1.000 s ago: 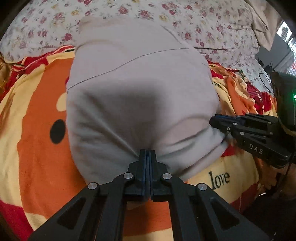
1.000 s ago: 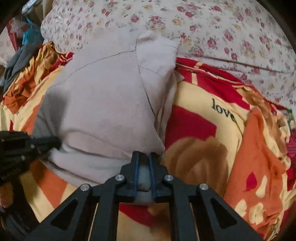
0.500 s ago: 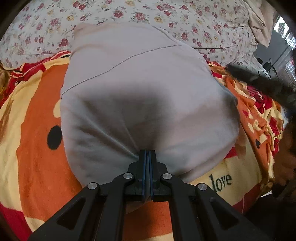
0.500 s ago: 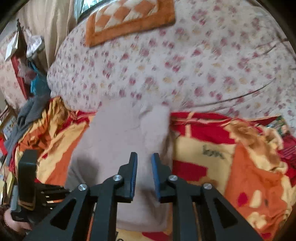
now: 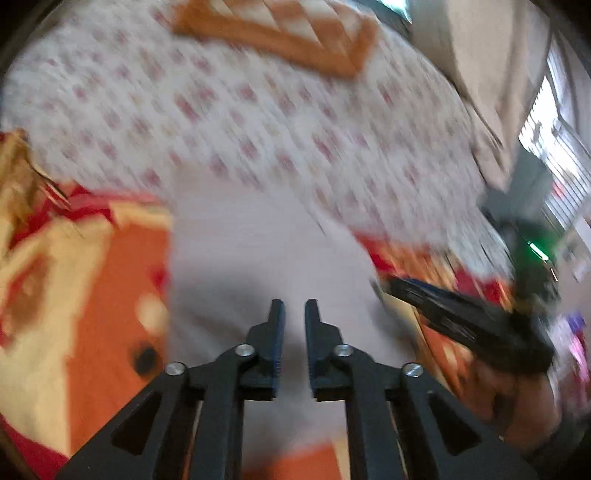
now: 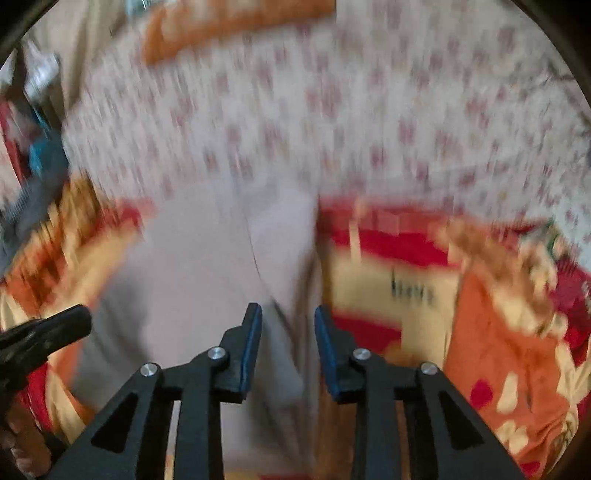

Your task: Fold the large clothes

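A pale grey folded garment (image 5: pixel 258 258) lies flat on the orange, red and yellow blanket (image 5: pixel 110 295). It also shows in the right wrist view (image 6: pixel 207 266). My left gripper (image 5: pixel 294 314) is open and empty, raised above the garment's near edge. My right gripper (image 6: pixel 288 317) is open and empty above the garment's right part. The right gripper shows in the left wrist view (image 5: pixel 443 310), to the right of the garment. The left gripper's tip shows in the right wrist view (image 6: pixel 55 328) at the left. Both views are blurred by motion.
A white bedspread with small red flowers (image 5: pixel 258 122) covers the bed beyond the blanket. An orange checked cushion (image 5: pixel 280 33) lies at the back. A window (image 5: pixel 554 155) is at the right. Dark clothes (image 6: pixel 33 192) are piled at the left.
Both grippers have let go of the garment and opened. Both have lifted and pulled back, so more of the bed shows. The garment now lies flat on the blanket.
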Demonstrator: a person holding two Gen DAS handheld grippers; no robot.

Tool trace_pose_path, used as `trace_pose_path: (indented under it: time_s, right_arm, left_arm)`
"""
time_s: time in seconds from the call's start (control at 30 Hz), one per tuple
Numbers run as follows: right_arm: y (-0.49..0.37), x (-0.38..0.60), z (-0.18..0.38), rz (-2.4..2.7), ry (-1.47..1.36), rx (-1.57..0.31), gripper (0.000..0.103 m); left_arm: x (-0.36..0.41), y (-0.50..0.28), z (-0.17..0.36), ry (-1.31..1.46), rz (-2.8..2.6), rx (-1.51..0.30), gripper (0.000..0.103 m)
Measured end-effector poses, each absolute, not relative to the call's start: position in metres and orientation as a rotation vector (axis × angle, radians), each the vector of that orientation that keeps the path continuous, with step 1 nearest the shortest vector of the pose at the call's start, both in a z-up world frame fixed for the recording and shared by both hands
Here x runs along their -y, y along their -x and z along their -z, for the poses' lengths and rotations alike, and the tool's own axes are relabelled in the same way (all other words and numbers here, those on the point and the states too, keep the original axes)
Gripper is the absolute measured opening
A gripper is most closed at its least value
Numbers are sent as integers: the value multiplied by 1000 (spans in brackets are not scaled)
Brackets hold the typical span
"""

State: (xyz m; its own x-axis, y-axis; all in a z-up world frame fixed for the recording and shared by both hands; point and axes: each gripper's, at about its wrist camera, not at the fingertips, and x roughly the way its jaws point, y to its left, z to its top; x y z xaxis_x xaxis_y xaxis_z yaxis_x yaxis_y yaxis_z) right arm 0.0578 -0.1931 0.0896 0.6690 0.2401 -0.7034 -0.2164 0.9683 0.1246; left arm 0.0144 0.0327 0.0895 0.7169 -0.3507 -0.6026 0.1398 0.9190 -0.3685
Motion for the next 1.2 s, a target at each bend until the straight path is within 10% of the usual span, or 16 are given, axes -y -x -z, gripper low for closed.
trace_pose_path:
  time_s: [0.27,0.53,0.8,1.2]
  right_arm:
    - [-119,126,-114,-249,-25,-731,30]
    - [-194,142,-19,-244,-33,-950,29]
    - [-200,151,-2,-288,-84,-938,33]
    - [-197,155,-10,-313,-104,-923,40]
  left_arm:
    - [-51,-121,-77,318,-10,-784,7]
    - [-60,-145,-10,454,47,-868,11]
    - [-33,-148,-12,358,113,-853,58]
    - [-31,-150,-12,369,142,-840,66]
